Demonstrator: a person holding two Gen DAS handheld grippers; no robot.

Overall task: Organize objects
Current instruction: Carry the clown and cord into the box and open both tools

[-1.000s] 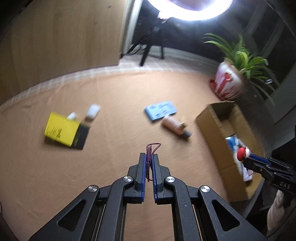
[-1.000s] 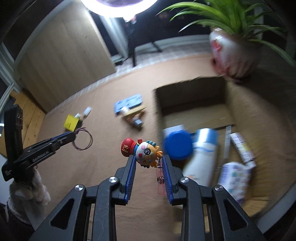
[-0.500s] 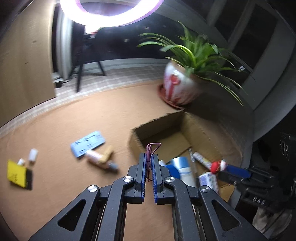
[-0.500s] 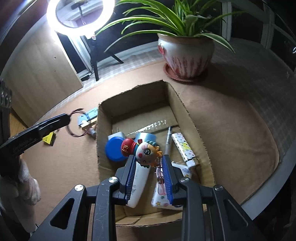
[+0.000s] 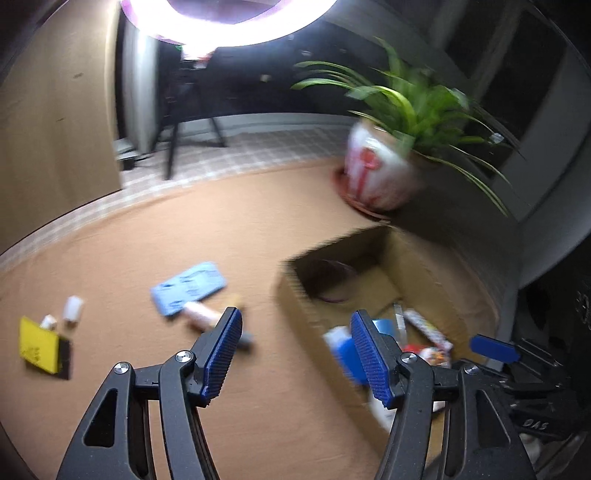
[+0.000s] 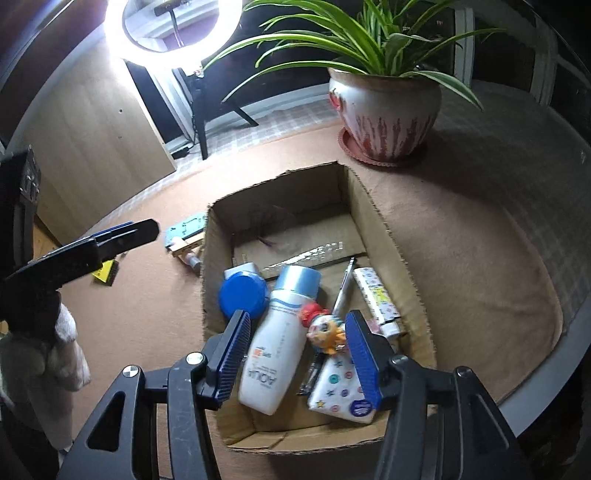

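An open cardboard box [image 6: 373, 206] stands on the tan table. Inside it lie a white lotion bottle [image 6: 275, 354], a blue-lidded jar [image 6: 243, 293], a clown keychain [image 6: 323, 328], a pen, patterned packets and a purple hair band [image 6: 273, 225] at the far end. My right gripper [image 6: 297, 349] is open and empty just above the box's near end. My left gripper [image 5: 295, 354] is open and empty, left of the box [image 5: 295, 295]; it also shows in the right wrist view [image 6: 144, 229]. The hair band [image 5: 338, 280] is blurred in the left wrist view.
On the table left of the box lie a light blue card [image 5: 188, 286], a small tan bottle [image 5: 207, 317], a yellow-and-black pad [image 5: 40, 345] and two small white pieces [image 5: 72, 308]. A potted plant [image 6: 384, 110] stands behind the box. A ring light [image 6: 166, 29] shines at the back.
Both grippers have opened. The clown keychain has dropped from my right gripper into the box. The purple hair band has left my left gripper and lies at the box's far end.
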